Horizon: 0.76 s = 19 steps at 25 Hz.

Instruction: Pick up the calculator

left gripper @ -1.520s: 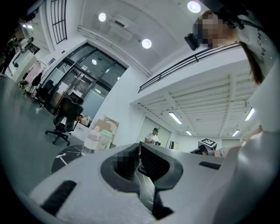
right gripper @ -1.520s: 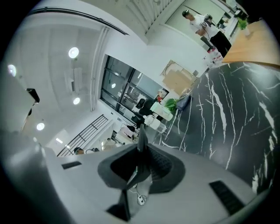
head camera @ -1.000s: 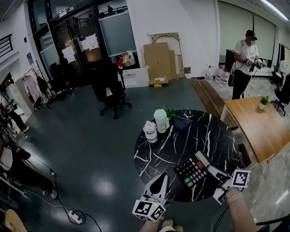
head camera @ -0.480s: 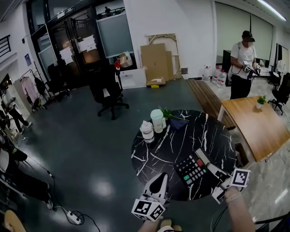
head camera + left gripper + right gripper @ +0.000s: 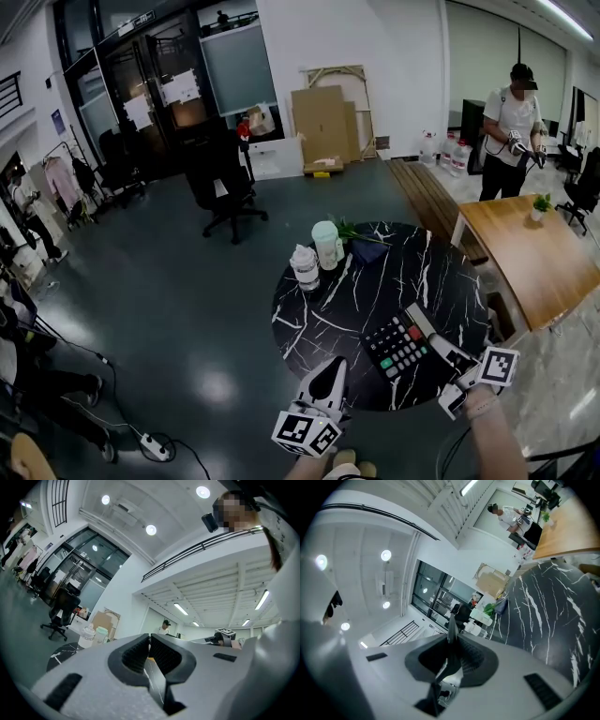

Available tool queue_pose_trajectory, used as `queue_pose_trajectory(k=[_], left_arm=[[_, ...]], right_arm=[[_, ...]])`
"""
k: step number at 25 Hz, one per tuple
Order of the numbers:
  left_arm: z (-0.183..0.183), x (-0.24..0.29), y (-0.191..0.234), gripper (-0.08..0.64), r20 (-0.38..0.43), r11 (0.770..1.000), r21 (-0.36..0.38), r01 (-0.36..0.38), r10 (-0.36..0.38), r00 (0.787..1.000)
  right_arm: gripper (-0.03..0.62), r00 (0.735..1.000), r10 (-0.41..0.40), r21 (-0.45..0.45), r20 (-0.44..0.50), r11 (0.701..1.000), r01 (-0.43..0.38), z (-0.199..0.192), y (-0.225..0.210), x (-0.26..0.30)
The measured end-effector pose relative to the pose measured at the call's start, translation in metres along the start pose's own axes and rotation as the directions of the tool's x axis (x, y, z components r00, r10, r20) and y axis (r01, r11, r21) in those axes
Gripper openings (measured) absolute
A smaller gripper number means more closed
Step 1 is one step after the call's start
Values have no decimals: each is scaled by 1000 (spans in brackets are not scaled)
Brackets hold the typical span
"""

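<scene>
A black calculator with grey keys and a few coloured ones is over the near right part of the round black marble table. My right gripper is shut on its right end. In the right gripper view the calculator shows edge-on as a thin dark blade between the pads of the right gripper. My left gripper hangs at the table's near edge, left of the calculator. Seen in its own view, the left gripper is shut, with nothing between the pads.
Two white containers, a green sprig and a dark blue object stand at the table's far side. A wooden table is at the right. A person stands behind it. An office chair stands on the floor.
Both grippers and the calculator stay where they were. The person at the back right has shifted a little.
</scene>
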<state>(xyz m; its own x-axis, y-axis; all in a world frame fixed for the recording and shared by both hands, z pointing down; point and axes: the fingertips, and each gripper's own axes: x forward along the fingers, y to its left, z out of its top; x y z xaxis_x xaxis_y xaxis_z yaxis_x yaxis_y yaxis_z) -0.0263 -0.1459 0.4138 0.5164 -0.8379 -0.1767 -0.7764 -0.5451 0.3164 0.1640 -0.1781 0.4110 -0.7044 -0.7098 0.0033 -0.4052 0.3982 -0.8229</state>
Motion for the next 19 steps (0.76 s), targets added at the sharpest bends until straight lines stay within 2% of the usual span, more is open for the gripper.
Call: queue_pose_trajectory(k=[19], left_arm=[[-10, -4, 0, 8, -22, 1000, -7, -6, 6, 1000]], right_arm=[[54, 999, -22, 23, 34, 1000, 22, -6, -10, -7]])
